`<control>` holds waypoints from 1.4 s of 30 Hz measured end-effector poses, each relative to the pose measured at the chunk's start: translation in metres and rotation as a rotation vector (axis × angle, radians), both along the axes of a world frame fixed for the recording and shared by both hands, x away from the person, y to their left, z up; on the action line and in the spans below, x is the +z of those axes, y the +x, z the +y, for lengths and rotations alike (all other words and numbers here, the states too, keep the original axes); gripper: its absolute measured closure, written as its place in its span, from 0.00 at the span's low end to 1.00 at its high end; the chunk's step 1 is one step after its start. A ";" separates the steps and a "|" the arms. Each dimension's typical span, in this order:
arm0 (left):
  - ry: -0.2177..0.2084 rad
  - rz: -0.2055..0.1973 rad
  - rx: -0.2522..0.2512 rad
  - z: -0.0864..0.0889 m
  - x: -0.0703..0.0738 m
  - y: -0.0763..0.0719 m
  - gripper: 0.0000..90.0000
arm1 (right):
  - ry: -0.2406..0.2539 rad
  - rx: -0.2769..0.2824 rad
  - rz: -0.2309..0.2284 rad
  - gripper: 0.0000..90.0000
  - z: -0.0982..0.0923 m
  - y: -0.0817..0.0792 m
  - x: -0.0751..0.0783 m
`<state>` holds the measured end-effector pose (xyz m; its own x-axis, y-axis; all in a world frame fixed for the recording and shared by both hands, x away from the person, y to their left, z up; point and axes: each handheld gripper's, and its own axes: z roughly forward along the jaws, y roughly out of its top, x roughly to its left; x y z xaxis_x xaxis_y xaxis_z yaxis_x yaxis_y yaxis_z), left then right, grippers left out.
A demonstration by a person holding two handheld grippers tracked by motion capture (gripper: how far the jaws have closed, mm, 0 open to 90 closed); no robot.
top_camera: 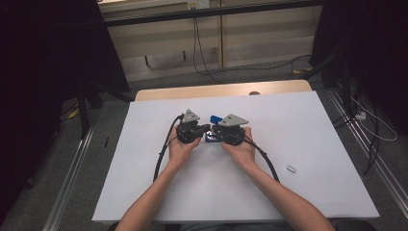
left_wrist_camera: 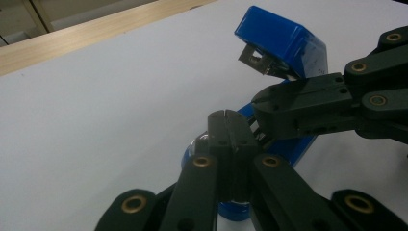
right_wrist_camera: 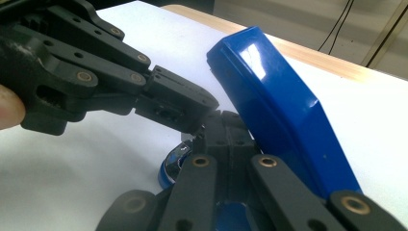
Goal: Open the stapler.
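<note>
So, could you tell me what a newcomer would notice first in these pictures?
Probably the bright blue stapler, its top swung open, at the middle of the white table. The left gripper and right gripper, jaws shut, meet over it. A small silvery piece lies alone to the right.

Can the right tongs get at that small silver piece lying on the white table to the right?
Probably yes. The small silver metal piece lies alone on the white table, with nothing between it and the right tongs. These are shut at the open blue stapler and would have to leave it first.
</note>
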<state>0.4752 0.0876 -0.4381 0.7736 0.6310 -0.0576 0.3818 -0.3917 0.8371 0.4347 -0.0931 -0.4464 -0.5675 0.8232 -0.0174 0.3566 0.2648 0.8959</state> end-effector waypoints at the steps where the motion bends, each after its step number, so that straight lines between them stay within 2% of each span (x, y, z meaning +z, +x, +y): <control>1: -0.005 0.003 0.002 0.000 -0.001 0.000 1.00 | 0.002 -0.002 -0.003 1.00 0.000 0.000 0.000; 3: -0.004 0.004 0.004 0.000 -0.001 0.000 1.00 | 0.008 -0.003 -0.006 1.00 0.001 0.000 0.000; 4: 0.011 0.002 0.003 0.000 -0.004 0.000 1.00 | 0.014 -0.006 -0.013 1.00 0.002 0.000 0.000; 18: -0.005 0.001 0.003 0.001 -0.007 0.000 1.00 | 0.023 -0.025 -0.015 1.00 0.006 0.004 -0.002; 21: 0.007 -0.003 -0.003 0.001 -0.006 0.000 1.00 | 0.028 -0.032 -0.016 1.00 0.006 0.004 -0.001; 29: 0.002 -0.004 -0.001 0.001 -0.007 -0.001 1.00 | 0.024 -0.043 -0.029 1.00 0.002 0.004 0.004; 34: -0.021 0.004 -0.003 0.003 -0.008 0.000 1.00 | 0.021 -0.049 -0.026 1.00 0.001 0.002 0.005; 42: -0.020 0.006 0.006 0.002 -0.008 0.000 1.00 | 0.024 -0.068 -0.041 1.00 -0.002 0.001 0.008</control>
<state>0.4750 0.0899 -0.4462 0.7697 0.6340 -0.0753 0.3894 -0.3727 0.8423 0.4357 -0.0955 -0.4382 -0.5094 0.8603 -0.0191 0.3363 0.2195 0.9158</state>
